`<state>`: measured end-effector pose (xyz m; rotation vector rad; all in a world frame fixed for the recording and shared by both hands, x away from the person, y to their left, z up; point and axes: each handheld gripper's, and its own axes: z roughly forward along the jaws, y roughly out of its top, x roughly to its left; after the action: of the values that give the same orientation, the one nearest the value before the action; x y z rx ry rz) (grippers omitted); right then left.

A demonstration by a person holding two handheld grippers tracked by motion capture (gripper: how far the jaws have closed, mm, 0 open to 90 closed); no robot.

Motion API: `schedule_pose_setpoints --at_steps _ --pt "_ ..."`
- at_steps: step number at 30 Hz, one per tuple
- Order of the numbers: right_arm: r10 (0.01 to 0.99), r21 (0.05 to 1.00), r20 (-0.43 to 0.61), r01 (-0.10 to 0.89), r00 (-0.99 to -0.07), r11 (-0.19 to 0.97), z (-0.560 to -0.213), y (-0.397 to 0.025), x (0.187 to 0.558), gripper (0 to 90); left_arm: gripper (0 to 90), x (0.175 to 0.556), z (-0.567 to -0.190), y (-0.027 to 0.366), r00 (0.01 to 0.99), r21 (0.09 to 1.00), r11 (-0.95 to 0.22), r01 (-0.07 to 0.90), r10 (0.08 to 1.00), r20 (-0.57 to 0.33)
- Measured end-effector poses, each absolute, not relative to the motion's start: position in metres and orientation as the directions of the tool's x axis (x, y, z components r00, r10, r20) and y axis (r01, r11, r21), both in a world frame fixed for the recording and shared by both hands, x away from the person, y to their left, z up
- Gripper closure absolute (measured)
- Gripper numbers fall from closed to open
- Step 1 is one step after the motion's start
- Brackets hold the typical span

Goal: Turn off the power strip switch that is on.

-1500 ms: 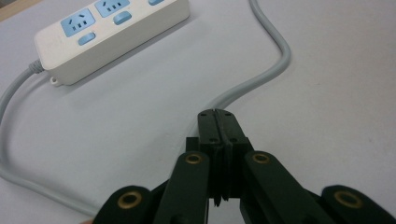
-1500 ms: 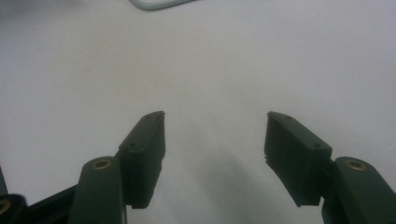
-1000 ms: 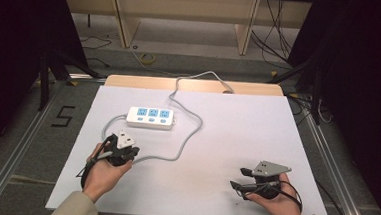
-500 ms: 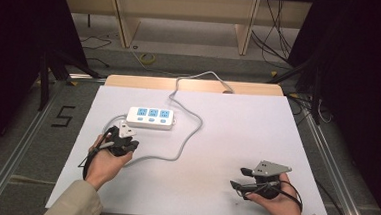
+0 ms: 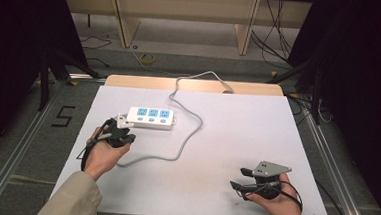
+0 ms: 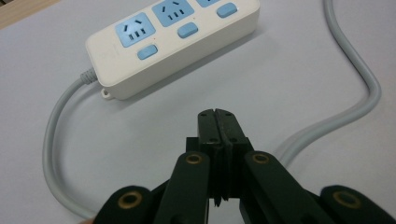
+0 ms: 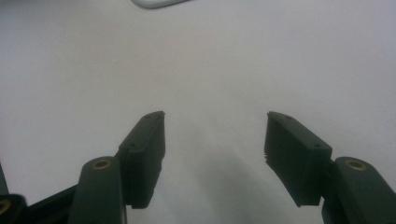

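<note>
A white power strip (image 5: 151,117) with three blue sockets and blue switches lies at the table's left middle. Its grey cable (image 5: 189,137) loops toward me and also runs off the far edge. My left gripper (image 5: 119,128) hovers just short of the strip's left end. In the left gripper view its jaws are shut (image 6: 216,114) with nothing between them, aimed at the strip (image 6: 173,42), with the cable (image 6: 355,93) curving on both sides. My right gripper (image 5: 238,177) rests near the front right, pointing left. It stands open (image 7: 215,116) over bare white tabletop.
The white tabletop (image 5: 257,136) has a wooden strip (image 5: 195,85) along its far edge. Metal rails (image 5: 326,156) run along both sides. A "5" mark (image 5: 62,115) is on the floor at the left, with loose wires beyond the table.
My left gripper has moved forward, closer to the power strip's left end. The right gripper has stayed put.
</note>
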<state>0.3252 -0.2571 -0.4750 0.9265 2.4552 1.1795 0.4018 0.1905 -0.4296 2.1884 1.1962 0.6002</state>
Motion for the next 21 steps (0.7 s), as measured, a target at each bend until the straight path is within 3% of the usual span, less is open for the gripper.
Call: schedule_pose_setpoints --at_steps 21 --pt "0.644 0.771 0.036 0.430 -0.765 0.469 -0.475 -0.257 0.326 39.2 89.7 0.430 -0.425 0.192 0.500 0.636 -0.466 0.615 0.854 0.142"
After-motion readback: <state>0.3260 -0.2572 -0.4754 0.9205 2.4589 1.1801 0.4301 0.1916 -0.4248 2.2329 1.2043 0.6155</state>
